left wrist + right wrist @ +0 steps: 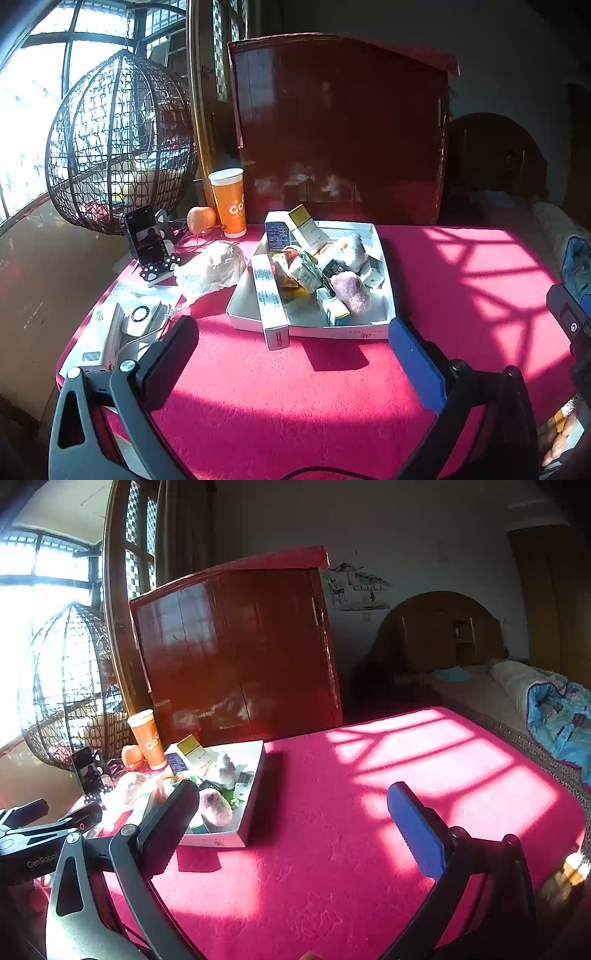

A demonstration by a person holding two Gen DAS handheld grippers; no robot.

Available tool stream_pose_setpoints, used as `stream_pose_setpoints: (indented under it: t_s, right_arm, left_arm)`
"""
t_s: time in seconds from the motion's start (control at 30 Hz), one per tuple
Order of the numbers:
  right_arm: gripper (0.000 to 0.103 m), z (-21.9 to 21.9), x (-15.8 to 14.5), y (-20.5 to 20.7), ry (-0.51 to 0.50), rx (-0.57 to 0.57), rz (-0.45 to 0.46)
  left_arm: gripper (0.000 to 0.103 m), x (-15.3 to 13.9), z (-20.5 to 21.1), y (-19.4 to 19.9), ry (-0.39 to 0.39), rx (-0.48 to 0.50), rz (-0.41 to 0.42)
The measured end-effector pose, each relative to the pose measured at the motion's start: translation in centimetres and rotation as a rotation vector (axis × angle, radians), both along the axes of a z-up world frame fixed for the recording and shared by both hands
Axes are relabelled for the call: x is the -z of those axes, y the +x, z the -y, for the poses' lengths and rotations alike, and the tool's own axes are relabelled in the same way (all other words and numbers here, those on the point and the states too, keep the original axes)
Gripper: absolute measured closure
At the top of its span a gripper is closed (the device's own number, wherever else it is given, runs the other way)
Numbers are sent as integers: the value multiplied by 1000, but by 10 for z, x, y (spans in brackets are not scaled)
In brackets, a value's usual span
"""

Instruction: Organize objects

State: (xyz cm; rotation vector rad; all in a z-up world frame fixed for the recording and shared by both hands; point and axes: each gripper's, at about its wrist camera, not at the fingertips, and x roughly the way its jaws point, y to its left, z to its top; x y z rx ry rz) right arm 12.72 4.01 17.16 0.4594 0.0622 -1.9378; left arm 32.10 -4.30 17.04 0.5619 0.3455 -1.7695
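A shallow white cardboard box [343, 331] sits on the pink tablecloth [280, 398], full of small cartons, packets and two fuzzy pinkish lumps [351, 290]. A long white carton [269, 295] leans over its front left rim. My left gripper [293, 347] is open and empty, just in front of the box. In the right wrist view the box [255, 794] lies left of centre. My right gripper [293, 812] is open and empty, over the cloth to the box's right.
Left of the box are an orange paper cup [229, 201], an apple [200, 218], a phone on a stand [147, 243], a wrapped bundle [218, 267] and white devices [142, 317]. A dark red cabinet [340, 129] stands behind. A bed [535, 701] lies right.
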Motion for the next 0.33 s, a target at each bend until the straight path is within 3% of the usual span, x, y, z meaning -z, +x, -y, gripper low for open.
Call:
stream_pose_setpoints:
  t_s: [0.33]
  right_arm:
    - [0, 1, 5, -4, 14, 4, 18]
  left_arm:
    - [0, 2, -1, -1, -11, 5, -3]
